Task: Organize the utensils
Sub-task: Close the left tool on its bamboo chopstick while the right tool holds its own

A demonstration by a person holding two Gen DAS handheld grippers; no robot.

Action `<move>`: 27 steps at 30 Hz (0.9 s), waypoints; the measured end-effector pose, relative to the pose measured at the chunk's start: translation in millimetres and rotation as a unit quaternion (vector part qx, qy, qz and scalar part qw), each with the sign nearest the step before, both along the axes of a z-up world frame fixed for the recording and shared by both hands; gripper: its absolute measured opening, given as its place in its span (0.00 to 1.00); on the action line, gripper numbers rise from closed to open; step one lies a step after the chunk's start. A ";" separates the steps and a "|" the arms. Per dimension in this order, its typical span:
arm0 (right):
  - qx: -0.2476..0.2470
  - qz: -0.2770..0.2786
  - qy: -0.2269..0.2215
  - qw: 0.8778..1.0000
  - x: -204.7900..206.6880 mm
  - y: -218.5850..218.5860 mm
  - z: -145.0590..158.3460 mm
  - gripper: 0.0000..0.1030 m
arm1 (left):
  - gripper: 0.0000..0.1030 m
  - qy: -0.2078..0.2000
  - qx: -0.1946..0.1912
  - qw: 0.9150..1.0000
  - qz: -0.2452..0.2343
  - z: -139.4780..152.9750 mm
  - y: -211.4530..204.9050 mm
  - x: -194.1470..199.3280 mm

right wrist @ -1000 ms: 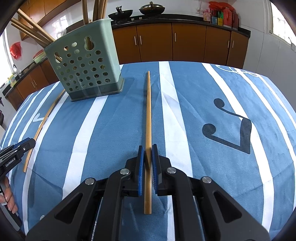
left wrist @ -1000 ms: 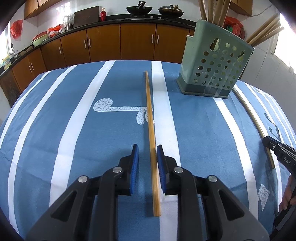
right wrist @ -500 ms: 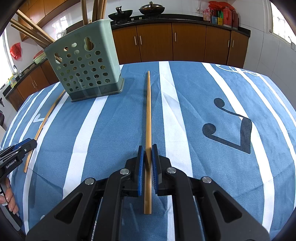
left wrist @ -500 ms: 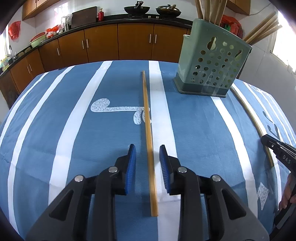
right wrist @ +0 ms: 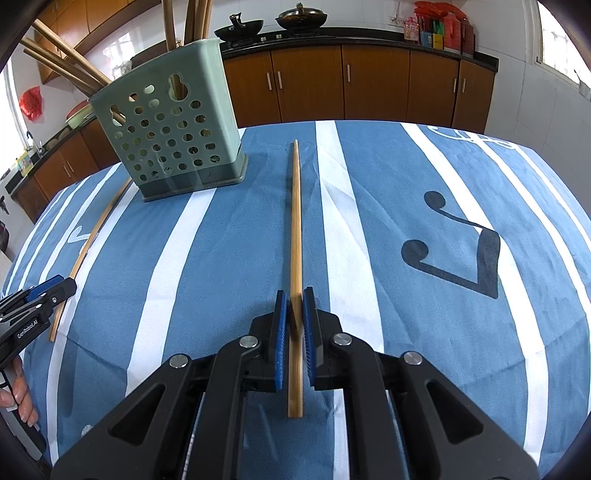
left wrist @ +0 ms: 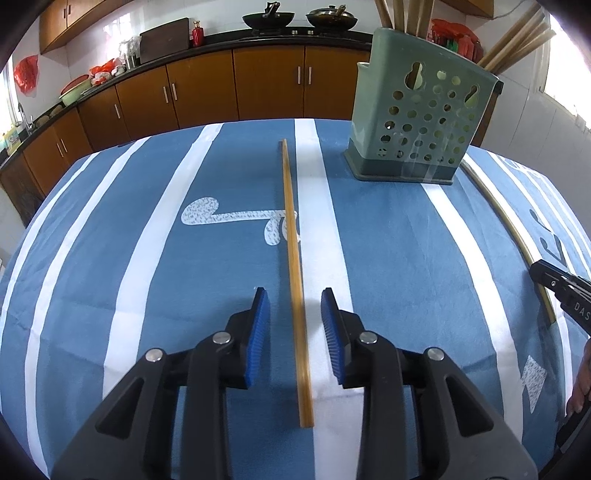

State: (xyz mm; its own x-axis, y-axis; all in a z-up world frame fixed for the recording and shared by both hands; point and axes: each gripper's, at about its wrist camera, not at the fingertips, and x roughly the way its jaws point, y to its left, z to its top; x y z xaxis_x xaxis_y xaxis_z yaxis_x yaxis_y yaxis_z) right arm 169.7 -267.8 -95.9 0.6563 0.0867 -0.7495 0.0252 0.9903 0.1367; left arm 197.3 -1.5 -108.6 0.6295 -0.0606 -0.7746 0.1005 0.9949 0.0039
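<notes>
A bamboo chopstick (left wrist: 293, 258) lies flat on the blue-and-white striped cloth (left wrist: 388, 240) of the desk, running lengthwise toward the far edge, partly over a white stripe. The left gripper (left wrist: 294, 314) sits over its near portion with its blue-padded jaws spread on either side of the stick; they are opening, the stick is between them, and neither pad touches it.

A second chopstick (right wrist: 295, 240) also points toward the desk's far edge. The right gripper (right wrist: 294, 314) has its jaws pressed together on it, pinching it near its near end, with a short length sticking out behind the pads. In the left wrist view this same stick (left wrist: 513, 236) shows as a curved line along the right side of the desk, with the black tip of the right gripper at its end.

The green perforated utensil holder (left wrist: 421, 122) stands upright near the far edge of the desk, between the two sticks, with several long chopsticks (right wrist: 66, 62) leaning out of its top. It touches neither loose stick.

Beyond the desk runs a row of brown cabinets (right wrist: 369, 85) under a dark counter, with two woks (left wrist: 295, 16) on the stove.
</notes>
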 end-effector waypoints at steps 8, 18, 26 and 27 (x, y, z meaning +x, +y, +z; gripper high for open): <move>0.016 -0.001 0.000 1.000 -5.1 -3.6 0.0 0.07 | 0.07 0.005 0.000 1.000 -0.002 0.9 0.5 -10.3; 0.040 -0.007 -0.083 0.996 -25.9 -13.4 48.6 0.07 | 0.07 -0.046 -0.020 0.999 -0.002 47.0 10.6 -31.1; 0.051 -0.018 -0.150 0.987 -38.8 -22.5 87.3 0.07 | 0.07 -0.115 -0.043 0.992 0.002 97.0 17.7 -46.1; 0.053 -0.019 -0.155 0.986 -39.9 -23.7 90.0 0.07 | 0.07 -0.121 -0.046 0.992 0.003 101.5 18.5 -47.8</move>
